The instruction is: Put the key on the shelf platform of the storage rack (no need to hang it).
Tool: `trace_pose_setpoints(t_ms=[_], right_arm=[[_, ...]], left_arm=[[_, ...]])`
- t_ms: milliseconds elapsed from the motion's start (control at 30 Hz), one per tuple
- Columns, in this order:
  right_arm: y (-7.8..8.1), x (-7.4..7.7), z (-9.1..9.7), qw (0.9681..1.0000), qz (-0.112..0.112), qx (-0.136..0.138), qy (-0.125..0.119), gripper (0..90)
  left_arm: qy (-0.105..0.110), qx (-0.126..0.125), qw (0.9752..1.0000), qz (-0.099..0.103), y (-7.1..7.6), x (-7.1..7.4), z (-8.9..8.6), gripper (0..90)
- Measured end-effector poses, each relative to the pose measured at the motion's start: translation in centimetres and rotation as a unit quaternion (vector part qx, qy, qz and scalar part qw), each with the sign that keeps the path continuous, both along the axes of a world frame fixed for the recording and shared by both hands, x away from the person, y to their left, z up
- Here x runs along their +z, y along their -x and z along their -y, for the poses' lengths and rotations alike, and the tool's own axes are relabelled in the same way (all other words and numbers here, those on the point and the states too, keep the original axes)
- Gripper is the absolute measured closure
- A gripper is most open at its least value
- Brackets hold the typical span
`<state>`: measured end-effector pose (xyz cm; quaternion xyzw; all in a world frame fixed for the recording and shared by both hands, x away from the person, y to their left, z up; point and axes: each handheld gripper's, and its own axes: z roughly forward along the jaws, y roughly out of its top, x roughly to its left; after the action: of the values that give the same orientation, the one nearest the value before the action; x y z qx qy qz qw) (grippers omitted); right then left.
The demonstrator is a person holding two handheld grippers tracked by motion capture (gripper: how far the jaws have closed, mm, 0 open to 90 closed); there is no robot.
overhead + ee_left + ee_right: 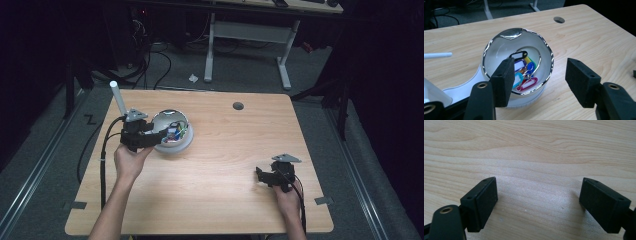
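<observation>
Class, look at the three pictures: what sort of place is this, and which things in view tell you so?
Probably a lab or workshop set up for recording, not a home. A bare wooden table stands on grey floor, cables lie behind it, and a second desk's white frame stands beyond. A person holds tongs beside a bowl.

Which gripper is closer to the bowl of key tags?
Left. The left gripper is right at the bowl, jaws open at its near rim. The right gripper sits far off across the table, open over bare wood.

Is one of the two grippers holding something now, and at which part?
Nothing is held. The left gripper stands open at the bowl; the right gripper is open over bare table.
</observation>
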<state>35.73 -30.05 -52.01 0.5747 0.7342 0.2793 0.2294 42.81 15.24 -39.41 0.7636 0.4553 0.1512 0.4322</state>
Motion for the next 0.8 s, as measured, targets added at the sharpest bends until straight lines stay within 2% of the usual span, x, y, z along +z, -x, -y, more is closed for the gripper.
trace_pose_setpoints(t_ms=[267,500,633,800], right_arm=[[0.0,0.0,0.0,1.0,0.0,0.0,0.0,15.2],[0.0,0.0,0.0,1.0,0.0,0.0,0.0,15.2],[0.0,0.0,0.0,1.0,0.0,0.0,0.0,15.2],[0.0,0.0,0.0,1.0,0.0,0.0,0.0,15.2]], left_arm=[[-0.005,-0.005,0.9999,0.009,1.2,0.1,0.2,40.7],[0.004,-0.009,0.9999,0.01,2.1,-0.1,0.1,40.6],[-0.005,-0.009,0.9999,0.005,2.1,-0.3,0.1,40.6],[0.001,-0.01,0.9999,0.004,2.5,-0.5,0.1,40.6]])
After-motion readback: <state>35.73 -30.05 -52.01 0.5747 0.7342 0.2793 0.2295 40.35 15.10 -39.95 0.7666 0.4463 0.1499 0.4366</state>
